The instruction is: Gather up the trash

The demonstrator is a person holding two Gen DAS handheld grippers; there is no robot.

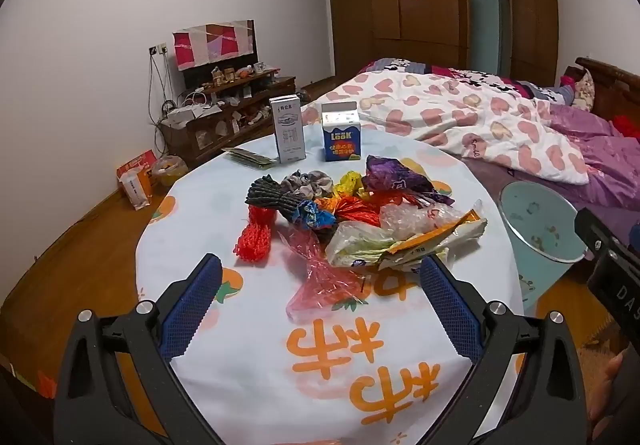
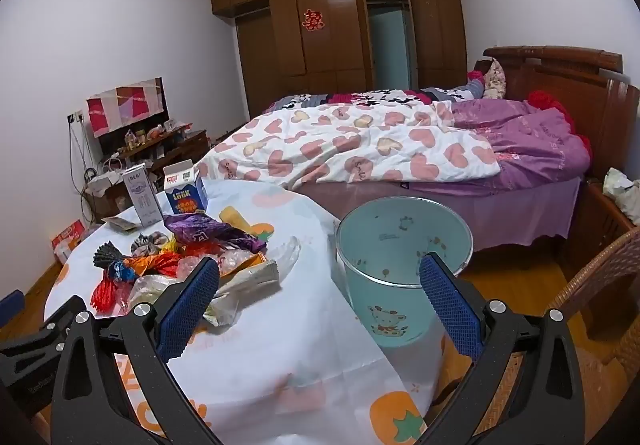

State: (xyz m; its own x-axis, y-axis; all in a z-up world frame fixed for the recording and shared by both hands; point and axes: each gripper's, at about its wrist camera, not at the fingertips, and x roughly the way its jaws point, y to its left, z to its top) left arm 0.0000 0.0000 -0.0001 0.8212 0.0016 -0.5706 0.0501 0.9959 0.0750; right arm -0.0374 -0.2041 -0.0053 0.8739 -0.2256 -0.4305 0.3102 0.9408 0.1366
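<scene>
A heap of trash (image 1: 352, 213) lies mid-table: a red net (image 1: 256, 237), black net, pink film (image 1: 324, 277), purple wrapper (image 1: 396, 177), orange-white packet (image 1: 432, 241). Behind it stand a grey-white carton (image 1: 289, 129) and a blue carton (image 1: 342, 137). My left gripper (image 1: 320, 273) is open just short of the heap, nothing between its blue pads. My right gripper (image 2: 320, 277) is open too, its left pad near the heap's (image 2: 180, 257) right edge, its right pad in front of the light-blue bin (image 2: 400, 265) beside the table. The bin (image 1: 540, 229) looks empty inside.
The round table (image 1: 260, 385) wears a white cloth with orange prints. A bed (image 2: 380, 149) with heart-pattern and purple quilts lies behind. A cluttered TV stand (image 1: 228, 113) is at the left wall, a wicker chair (image 2: 600, 285) at the right, and boxes (image 1: 138, 181) on the floor.
</scene>
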